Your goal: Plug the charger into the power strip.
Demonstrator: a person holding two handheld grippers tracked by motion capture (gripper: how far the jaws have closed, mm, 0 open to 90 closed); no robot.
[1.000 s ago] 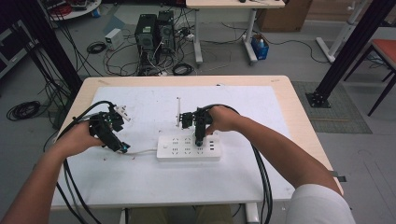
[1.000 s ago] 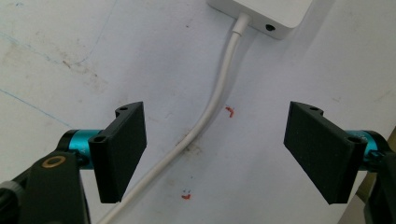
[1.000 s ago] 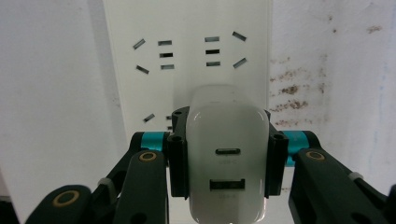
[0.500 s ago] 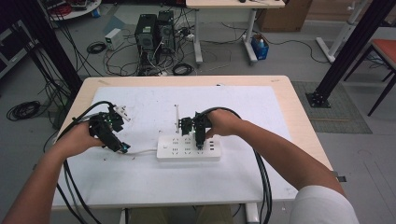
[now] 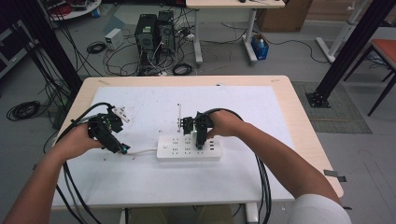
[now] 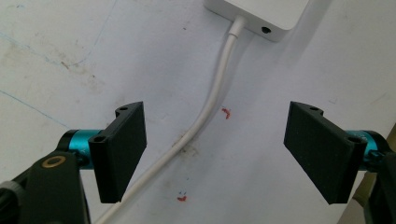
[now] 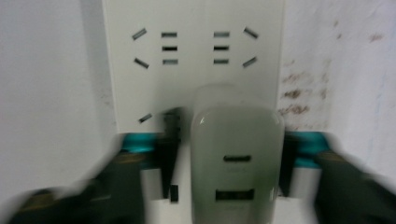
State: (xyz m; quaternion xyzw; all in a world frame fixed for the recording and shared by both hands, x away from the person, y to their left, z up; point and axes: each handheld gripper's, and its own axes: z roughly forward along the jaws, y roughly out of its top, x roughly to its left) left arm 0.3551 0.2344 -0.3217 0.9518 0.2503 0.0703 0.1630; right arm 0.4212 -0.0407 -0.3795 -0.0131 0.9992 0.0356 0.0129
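A white power strip [image 5: 189,148] lies flat at the middle of the white mat. My right gripper [image 5: 200,144] points down onto the strip's right half. In the right gripper view my right gripper [image 7: 226,156] is shut on a white USB charger [image 7: 236,158], which stands against the strip's sockets [image 7: 194,46]; this view is blurred. My left gripper [image 5: 122,149] hovers left of the strip, open. In the left gripper view my left gripper [image 6: 217,140] has its jaws wide apart, and the strip's white cord [image 6: 210,107] runs on the mat between them, untouched.
A small white plug [image 5: 120,112] lies on the mat behind the left hand. A thin white stick [image 5: 179,112] lies behind the strip. Black cables trail off the table's front edge from both grippers. The mat [image 5: 261,121] is bare at the right.
The right gripper with the charger has shifted slightly left and down onto the strip. The left gripper has stayed by the cord.
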